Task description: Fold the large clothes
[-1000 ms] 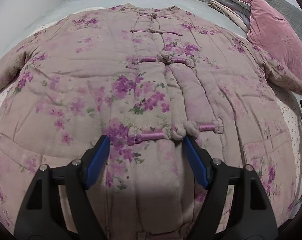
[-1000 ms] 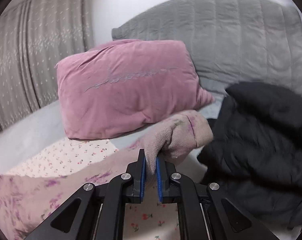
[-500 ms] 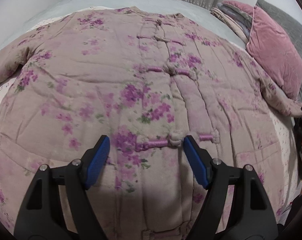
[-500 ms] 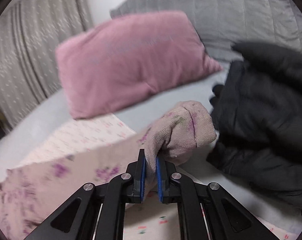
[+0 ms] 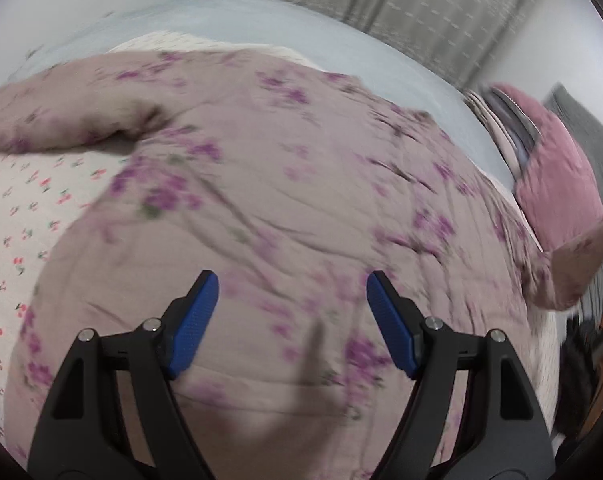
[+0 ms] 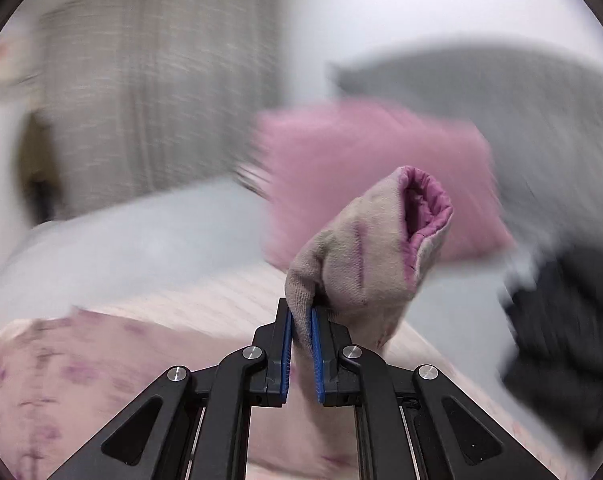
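The right gripper pinches the cuff of the floral jacket's sleeve, lifted before the pink pillow, while the left gripper hangs spread and empty over the floral jacket lying flat on the bed, the surroundings blurred.

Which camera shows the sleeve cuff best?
The right wrist view: the sleeve cuff is sharp and close, pinched in the right claw, its pink lining showing. The left wrist view shows it only small and blurred at the right edge.
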The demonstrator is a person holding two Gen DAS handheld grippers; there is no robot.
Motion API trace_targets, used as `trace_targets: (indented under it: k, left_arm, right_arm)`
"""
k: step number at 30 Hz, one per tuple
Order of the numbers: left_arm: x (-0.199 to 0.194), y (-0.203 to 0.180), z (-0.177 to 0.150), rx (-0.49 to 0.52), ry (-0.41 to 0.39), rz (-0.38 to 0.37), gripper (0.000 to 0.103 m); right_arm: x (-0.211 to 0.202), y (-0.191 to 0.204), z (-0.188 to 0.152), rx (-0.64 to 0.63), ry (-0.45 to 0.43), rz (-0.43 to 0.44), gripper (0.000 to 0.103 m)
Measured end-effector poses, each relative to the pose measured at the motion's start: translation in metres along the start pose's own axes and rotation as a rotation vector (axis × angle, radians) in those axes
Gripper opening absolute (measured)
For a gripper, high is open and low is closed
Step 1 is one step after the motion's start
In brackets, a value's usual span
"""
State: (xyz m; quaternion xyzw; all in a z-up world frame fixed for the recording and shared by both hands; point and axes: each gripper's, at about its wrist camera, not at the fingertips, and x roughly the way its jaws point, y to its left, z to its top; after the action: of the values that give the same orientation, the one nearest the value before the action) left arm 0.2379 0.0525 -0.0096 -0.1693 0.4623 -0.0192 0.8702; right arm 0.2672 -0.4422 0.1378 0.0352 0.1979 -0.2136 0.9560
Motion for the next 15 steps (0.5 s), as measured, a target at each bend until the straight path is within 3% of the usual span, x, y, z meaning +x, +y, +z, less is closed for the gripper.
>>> trace_targets:
  k: [3,7,9,11,14,15]
  left_arm:
    - [0.003,0.018,0.006,-0.068,0.022,0.0,0.077]
    - [-0.001,0.034,0.011,-0.119,0.006,0.0,0.077]
    - [-0.003,0.047,0.014,-0.159,-0.001,-0.004,0.077]
    - [-0.004,0.057,0.016,-0.197,-0.004,-0.012,0.077]
    - [-0.005,0.07,0.018,-0.24,0.006,-0.035,0.077]
    - [-0.006,0.074,0.018,-0.254,0.007,-0.052,0.077]
  right_arm:
    - [-0.029,0.106,0.014,-0.128,-0.067,0.184,0.009]
    - [-0.043,0.219,-0.013,-0.262,-0.055,0.336,0.009]
    - [-0.041,0.267,-0.039,-0.329,-0.019,0.397,0.009]
    - [-0.03,0.32,-0.08,-0.415,0.083,0.457,0.01]
    - [-0.008,0.37,-0.138,-0.5,0.241,0.469,0.011]
    - [-0.005,0.377,-0.153,-0.513,0.255,0.465,0.012]
